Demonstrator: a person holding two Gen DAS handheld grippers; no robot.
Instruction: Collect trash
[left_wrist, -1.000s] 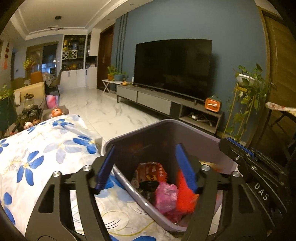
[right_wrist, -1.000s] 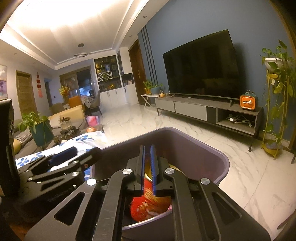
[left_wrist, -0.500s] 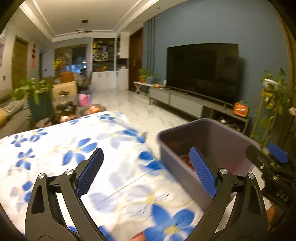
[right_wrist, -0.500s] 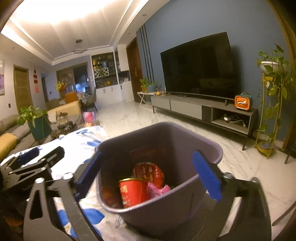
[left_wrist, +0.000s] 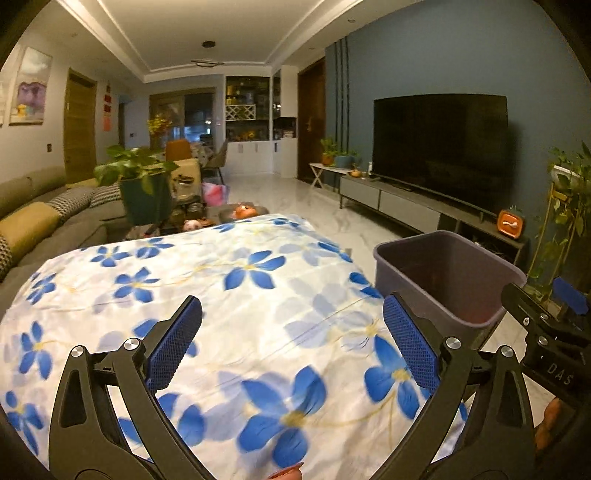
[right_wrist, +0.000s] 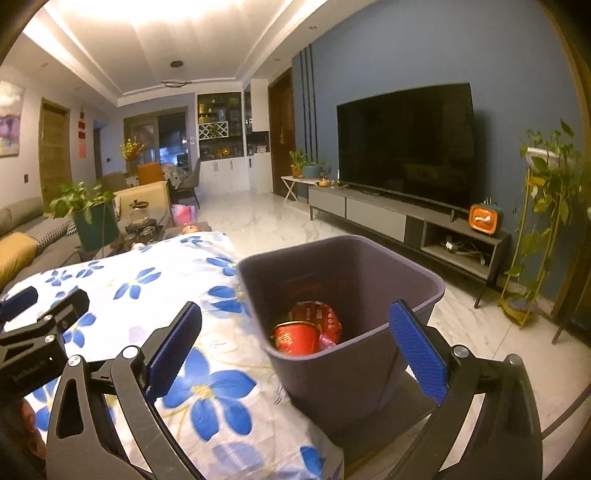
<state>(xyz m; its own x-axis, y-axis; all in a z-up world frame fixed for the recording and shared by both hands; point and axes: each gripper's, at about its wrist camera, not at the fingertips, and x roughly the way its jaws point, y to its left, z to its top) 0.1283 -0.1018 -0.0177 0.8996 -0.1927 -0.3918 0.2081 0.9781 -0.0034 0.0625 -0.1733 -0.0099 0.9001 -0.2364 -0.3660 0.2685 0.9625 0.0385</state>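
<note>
Left hand-held gripper (left_wrist: 291, 339) and right hand-held gripper (right_wrist: 295, 341) spread apart (nothing held); red can (right_wrist: 295, 338) inside bin (right_wrist: 369, 369).

"DAS" on right gripper (left_wrist: 554, 347).

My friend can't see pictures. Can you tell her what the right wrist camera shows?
The open right gripper points at a purple bin holding a red cup and wrappers. The bin stands beside a table covered in a blue-flowered cloth, with a big TV behind.
</note>
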